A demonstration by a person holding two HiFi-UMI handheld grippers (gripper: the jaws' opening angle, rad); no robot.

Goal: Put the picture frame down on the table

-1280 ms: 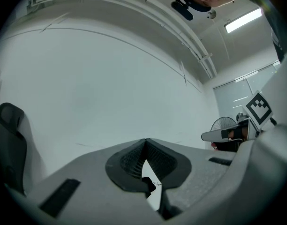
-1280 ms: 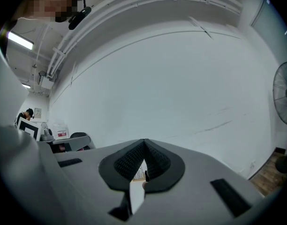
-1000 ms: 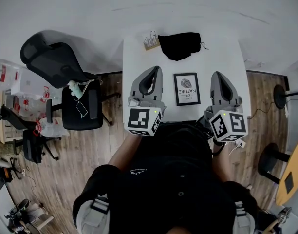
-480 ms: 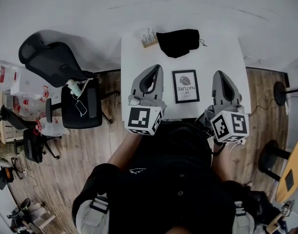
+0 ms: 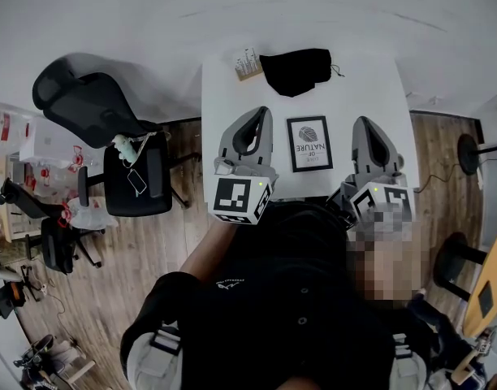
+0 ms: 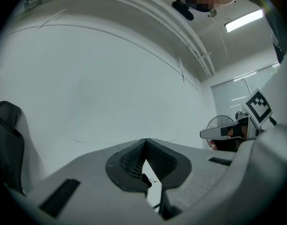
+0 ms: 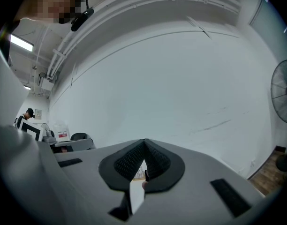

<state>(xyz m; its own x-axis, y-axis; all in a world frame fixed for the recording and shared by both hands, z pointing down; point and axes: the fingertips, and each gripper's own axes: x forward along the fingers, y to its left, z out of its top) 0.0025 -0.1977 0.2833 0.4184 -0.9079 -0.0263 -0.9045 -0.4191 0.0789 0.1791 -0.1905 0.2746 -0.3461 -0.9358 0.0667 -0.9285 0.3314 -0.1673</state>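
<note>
The picture frame (image 5: 309, 144), black-edged with a white print, lies flat on the white table (image 5: 378, 88) near its front edge. My left gripper (image 5: 261, 114) is just left of the frame and my right gripper (image 5: 364, 123) just right of it, both pointing away from me. Neither touches the frame. In the left gripper view the left gripper (image 6: 145, 142) has its jaws closed tip to tip with nothing between them. The right gripper (image 7: 144, 142) looks the same in its own view. Both of those views face a pale wall, and the frame is hidden in them.
A black cloth bag (image 5: 296, 71) and a small printed card (image 5: 248, 63) lie at the table's far edge. Two black office chairs (image 5: 102, 108) (image 5: 136, 177) stand left of the table on the wooden floor. A fan base (image 5: 476, 157) and a stool (image 5: 455, 262) are on the right.
</note>
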